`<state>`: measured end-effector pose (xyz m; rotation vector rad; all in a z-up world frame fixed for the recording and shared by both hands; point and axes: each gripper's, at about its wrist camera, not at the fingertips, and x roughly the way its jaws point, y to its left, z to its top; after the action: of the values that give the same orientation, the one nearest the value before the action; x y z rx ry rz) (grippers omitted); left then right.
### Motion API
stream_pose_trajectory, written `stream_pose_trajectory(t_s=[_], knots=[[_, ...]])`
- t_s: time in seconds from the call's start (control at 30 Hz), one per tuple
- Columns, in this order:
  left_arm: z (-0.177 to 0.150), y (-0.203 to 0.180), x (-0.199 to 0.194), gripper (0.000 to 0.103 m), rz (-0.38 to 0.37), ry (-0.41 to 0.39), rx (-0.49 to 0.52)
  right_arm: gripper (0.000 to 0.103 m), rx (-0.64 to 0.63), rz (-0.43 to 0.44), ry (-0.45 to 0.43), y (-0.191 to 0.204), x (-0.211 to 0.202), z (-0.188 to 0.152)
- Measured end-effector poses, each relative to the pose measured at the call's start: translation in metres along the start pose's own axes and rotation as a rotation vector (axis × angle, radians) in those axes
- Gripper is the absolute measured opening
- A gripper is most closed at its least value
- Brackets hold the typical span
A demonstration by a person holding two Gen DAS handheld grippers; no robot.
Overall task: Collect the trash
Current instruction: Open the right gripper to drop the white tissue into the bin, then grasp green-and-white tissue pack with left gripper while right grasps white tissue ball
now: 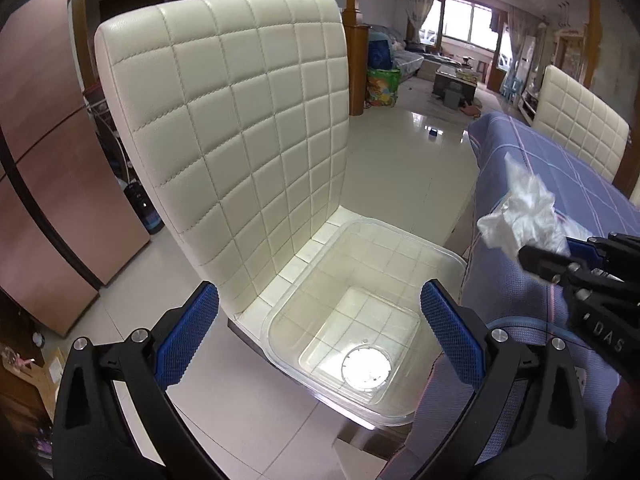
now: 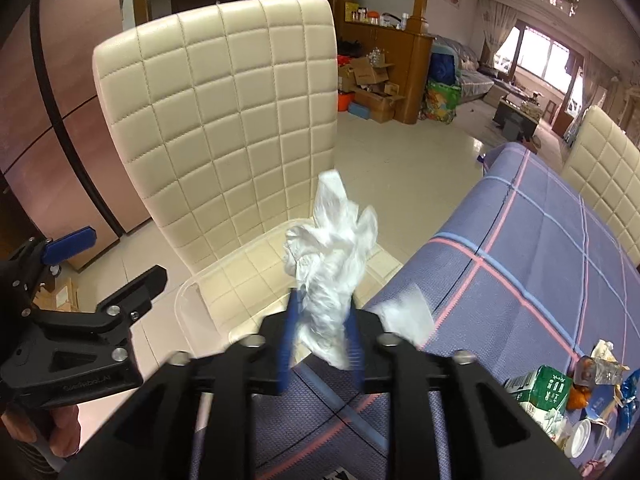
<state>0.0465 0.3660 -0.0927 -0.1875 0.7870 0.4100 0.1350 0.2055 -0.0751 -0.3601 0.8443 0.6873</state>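
Crumpled white plastic bag (image 2: 332,256) sits between the right tongs (image 2: 322,344), blue pads either side, grip unclear, above the edge of the clear plastic bin (image 1: 360,312) on the cream quilted chair (image 1: 240,128); left tongs (image 1: 320,332) wide open, empty, over the bin; more trash (image 2: 568,396) on the blue plaid surface (image 2: 540,264)
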Motion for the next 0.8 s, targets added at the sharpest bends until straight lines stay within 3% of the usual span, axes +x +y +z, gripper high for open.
stream_pose_trajectory(t_s=[0.07, 0.23, 0.8], knots=[[-0.001, 0.000, 0.000, 0.100, 0.010, 0.000, -0.001, 0.070, 0.006, -0.043, -0.026, -0.002, -0.003, -0.001], [-0.003, -0.003, -0.004, 0.100, 0.032, -0.011, 0.019, 0.071, 0.006, -0.080, -0.082, -0.005, -0.015, -0.004], [-0.001, -0.030, -0.034, 0.100, -0.036, -0.048, 0.041, 0.071, 0.176, -0.060, -0.083, -0.044, -0.064, -0.023]])
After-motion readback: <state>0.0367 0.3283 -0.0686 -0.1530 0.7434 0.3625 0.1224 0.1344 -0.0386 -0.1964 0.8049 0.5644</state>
